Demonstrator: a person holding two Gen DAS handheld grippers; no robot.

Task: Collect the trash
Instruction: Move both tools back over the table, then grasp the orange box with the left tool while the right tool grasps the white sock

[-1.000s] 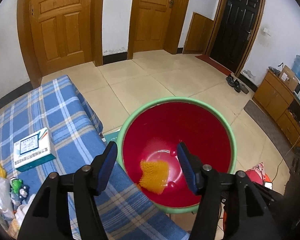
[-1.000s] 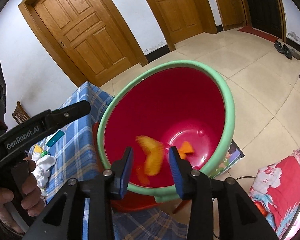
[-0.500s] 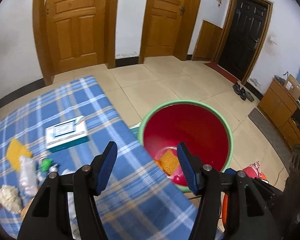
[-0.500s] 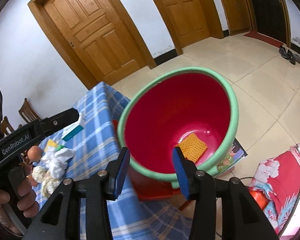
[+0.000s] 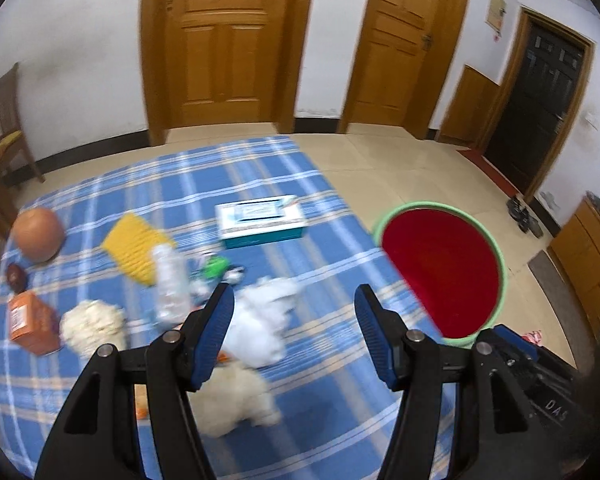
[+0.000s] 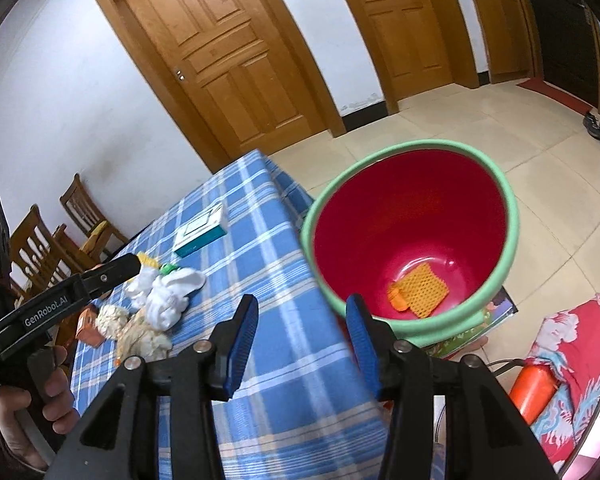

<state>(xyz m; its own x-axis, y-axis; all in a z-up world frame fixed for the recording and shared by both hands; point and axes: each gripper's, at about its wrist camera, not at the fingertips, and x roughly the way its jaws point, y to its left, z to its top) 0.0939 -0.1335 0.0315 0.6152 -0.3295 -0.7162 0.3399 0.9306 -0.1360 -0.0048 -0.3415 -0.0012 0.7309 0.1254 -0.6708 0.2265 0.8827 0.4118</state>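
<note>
A red bucket with a green rim [image 6: 416, 236] stands on the floor beside the table [image 6: 284, 264]; it also shows in the left wrist view [image 5: 448, 268]. An orange mesh pad [image 6: 424, 290] and a small orange piece lie in its bottom. My left gripper [image 5: 294, 316] is open and empty above the blue plaid table, over white crumpled tissue [image 5: 260, 320] and a cream wad [image 5: 232, 400]. My right gripper [image 6: 300, 324] is open and empty, over the table edge next to the bucket. The left gripper also shows in the right wrist view [image 6: 100, 280].
On the table lie a yellow mesh pad [image 5: 134, 246], a clear plastic bottle [image 5: 170, 280], a teal and white box [image 5: 260, 220], an orange ball [image 5: 38, 234], an orange carton [image 5: 30, 322] and another cream wad [image 5: 92, 326]. Wooden chairs [image 6: 48, 240] stand at the far side.
My left gripper has swung left from over the bucket to over the table's trash pile. My right gripper has pulled back from the bucket. The orange pieces have settled in the bucket.
</note>
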